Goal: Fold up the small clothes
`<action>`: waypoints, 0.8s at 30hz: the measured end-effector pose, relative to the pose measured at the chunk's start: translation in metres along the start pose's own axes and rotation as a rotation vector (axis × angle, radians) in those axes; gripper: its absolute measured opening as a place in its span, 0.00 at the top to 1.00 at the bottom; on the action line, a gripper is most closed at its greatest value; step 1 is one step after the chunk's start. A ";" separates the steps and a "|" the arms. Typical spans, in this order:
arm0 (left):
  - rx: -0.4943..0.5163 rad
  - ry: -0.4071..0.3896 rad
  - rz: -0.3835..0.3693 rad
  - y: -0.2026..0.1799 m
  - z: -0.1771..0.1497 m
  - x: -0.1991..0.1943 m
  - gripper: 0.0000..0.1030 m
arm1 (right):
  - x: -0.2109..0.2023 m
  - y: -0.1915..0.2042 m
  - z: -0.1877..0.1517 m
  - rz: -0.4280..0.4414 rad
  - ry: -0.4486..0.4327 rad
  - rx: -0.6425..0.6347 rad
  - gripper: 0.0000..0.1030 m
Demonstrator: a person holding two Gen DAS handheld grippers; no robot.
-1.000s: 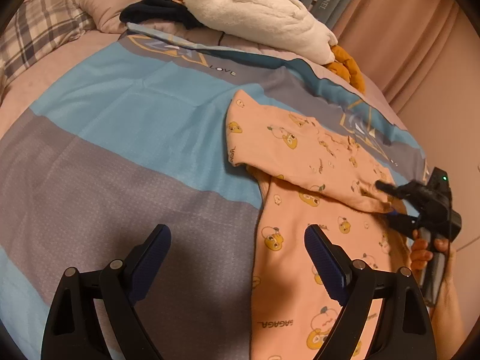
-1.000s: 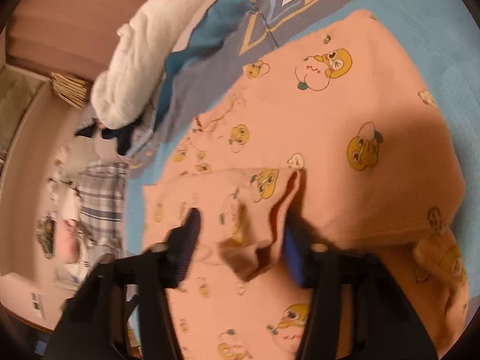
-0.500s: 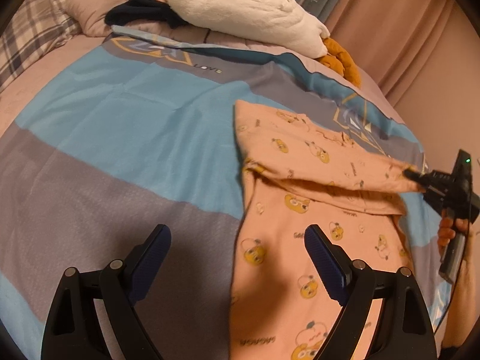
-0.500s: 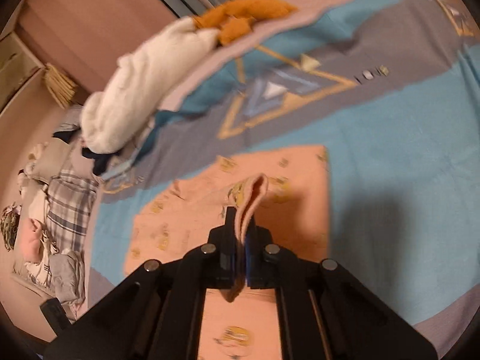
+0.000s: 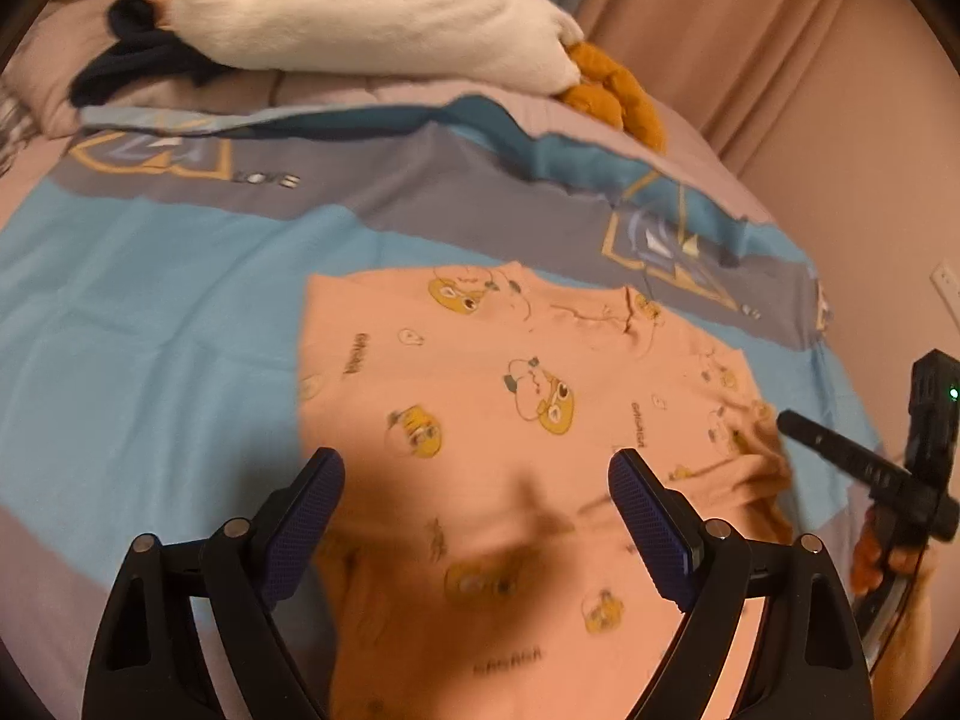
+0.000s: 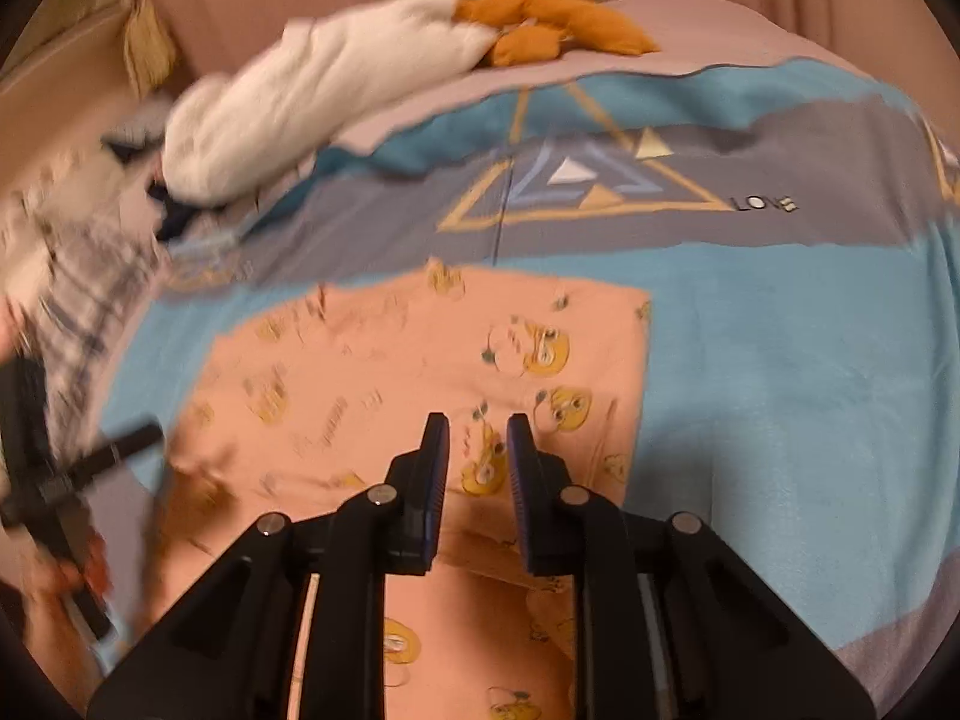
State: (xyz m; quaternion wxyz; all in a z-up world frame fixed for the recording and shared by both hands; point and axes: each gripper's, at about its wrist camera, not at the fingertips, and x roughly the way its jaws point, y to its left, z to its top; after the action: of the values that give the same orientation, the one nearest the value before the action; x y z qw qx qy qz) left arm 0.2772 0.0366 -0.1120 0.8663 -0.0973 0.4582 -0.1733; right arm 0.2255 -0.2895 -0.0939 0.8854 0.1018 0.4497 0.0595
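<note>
garment: peach baby top (image 5: 480,396), yellow cartoon prints | state: sleeve folded in | pose: flat on bed cover

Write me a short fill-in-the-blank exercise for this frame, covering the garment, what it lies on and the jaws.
1. The peach garment is printed with yellow cartoon ____.
2. The word printed on the bedspread beside the triangle is ____.
3. The white plush has feet coloured ____.
4. Between the jaws of the left gripper there is ____ gripped; they stand wide apart.

Missing words: ducks; LOVE; orange; nothing
</note>
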 end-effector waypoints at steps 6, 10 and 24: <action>0.095 0.106 0.149 0.001 -0.012 0.045 0.26 | 0.035 -0.010 -0.017 -0.128 0.083 -0.065 0.84; 0.126 0.129 0.164 -0.004 -0.013 0.037 0.26 | 0.028 -0.010 -0.016 -0.127 0.089 -0.053 0.81; -0.156 0.093 -0.105 0.047 -0.120 -0.100 0.19 | -0.106 -0.046 -0.139 0.126 0.057 0.213 0.48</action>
State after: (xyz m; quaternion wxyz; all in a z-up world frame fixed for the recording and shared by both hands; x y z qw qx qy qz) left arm 0.1357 0.1174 -0.1190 0.8238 -0.1800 0.5042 -0.1866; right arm 0.0512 -0.3379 -0.1012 0.8510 0.2217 0.4710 0.0699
